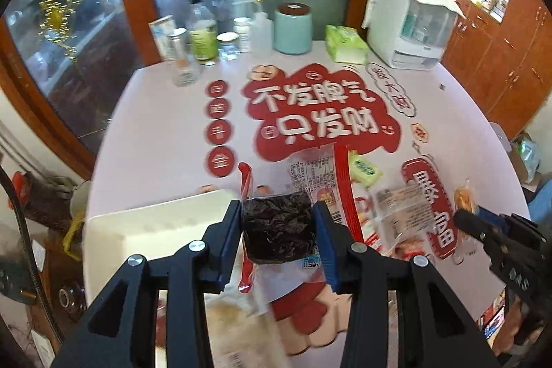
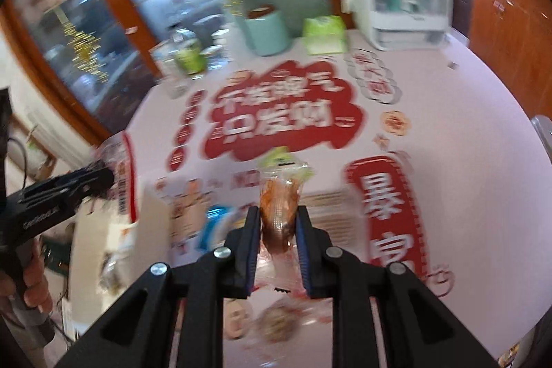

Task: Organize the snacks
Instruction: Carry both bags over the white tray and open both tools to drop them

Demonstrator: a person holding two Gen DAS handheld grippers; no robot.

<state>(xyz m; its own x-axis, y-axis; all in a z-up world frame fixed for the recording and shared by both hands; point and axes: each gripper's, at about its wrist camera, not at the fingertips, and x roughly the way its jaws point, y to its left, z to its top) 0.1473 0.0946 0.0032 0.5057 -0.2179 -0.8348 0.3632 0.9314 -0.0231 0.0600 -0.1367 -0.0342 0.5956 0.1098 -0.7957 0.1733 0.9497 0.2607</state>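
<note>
Snacks are held in both tools above the near edge of the worktop [image 1: 155, 112]. A dark seaweed packet [image 1: 279, 226] is clamped between the narrowed blue pads of the left hand-held gripper [image 1: 279, 242], just right of a white box [image 1: 155, 230]. A clear-wrapped orange-brown snack [image 2: 277, 212] is pinched upright by the right hand-held gripper [image 2: 277, 250], whose pads are nearly together. More packets, among them a red-edged packet [image 1: 324, 175] and a small green sachet [image 1: 364, 171], are scattered near the grippers. At the far edge, a mint canister [image 1: 293, 28] and a green tissue pack [image 1: 345, 43] are set side by side.
</note>
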